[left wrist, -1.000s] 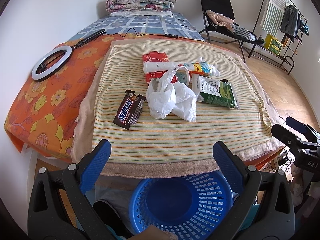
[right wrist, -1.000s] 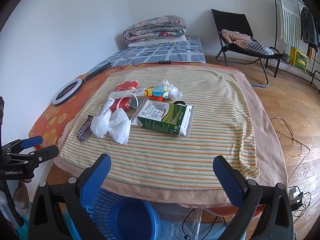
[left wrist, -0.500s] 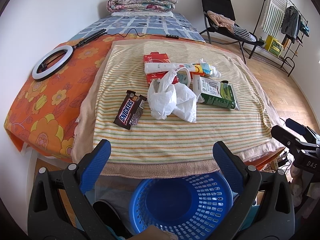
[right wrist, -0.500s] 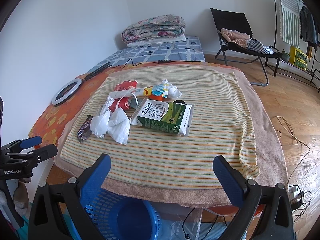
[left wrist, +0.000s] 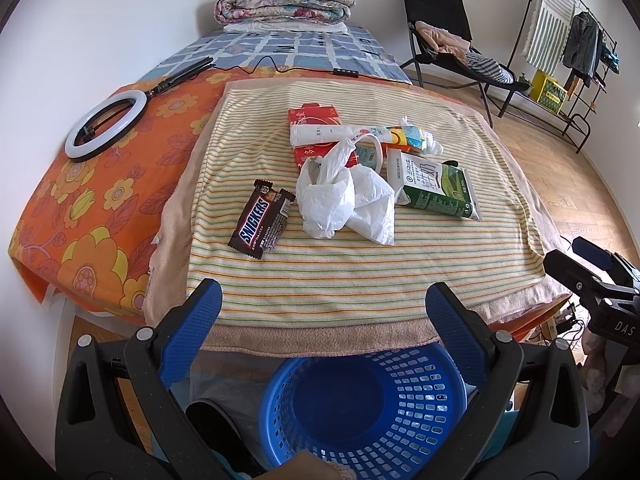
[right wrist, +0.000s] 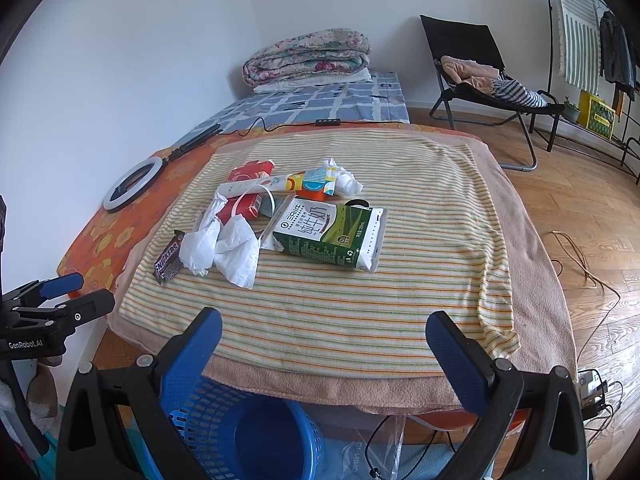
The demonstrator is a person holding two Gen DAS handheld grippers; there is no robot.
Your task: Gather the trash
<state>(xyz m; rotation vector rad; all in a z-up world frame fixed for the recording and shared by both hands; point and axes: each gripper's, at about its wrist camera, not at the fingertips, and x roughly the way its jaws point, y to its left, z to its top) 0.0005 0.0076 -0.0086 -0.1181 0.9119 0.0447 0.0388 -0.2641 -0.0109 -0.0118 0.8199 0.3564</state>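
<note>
On the striped towel [left wrist: 320, 276] lies a pile of trash: a Snickers wrapper [left wrist: 262, 224], a crumpled white plastic bag [left wrist: 344, 200], a green milk carton [left wrist: 434, 184], a red box [left wrist: 316, 120] and a white tube [left wrist: 332, 134]. The same milk carton [right wrist: 332, 232], bag [right wrist: 228, 248] and wrapper [right wrist: 168, 258] show in the right wrist view. A blue basket [left wrist: 364, 404] stands on the floor below the table's near edge. My left gripper [left wrist: 320, 308] hangs open above the basket, short of the trash. My right gripper [right wrist: 320, 340] is open over the near edge, holding nothing.
A ring light [left wrist: 102, 124] lies on the orange flowered cover at the left. A folded quilt [left wrist: 284, 2] sits at the far end. A black chair [left wrist: 444, 40] and a clothes rack [left wrist: 572, 44] stand at the right, on wooden floor with cables [right wrist: 580, 264].
Both grippers have crept slightly toward the table; the trash sits a touch nearer in each view. Nothing on the towel has moved.
</note>
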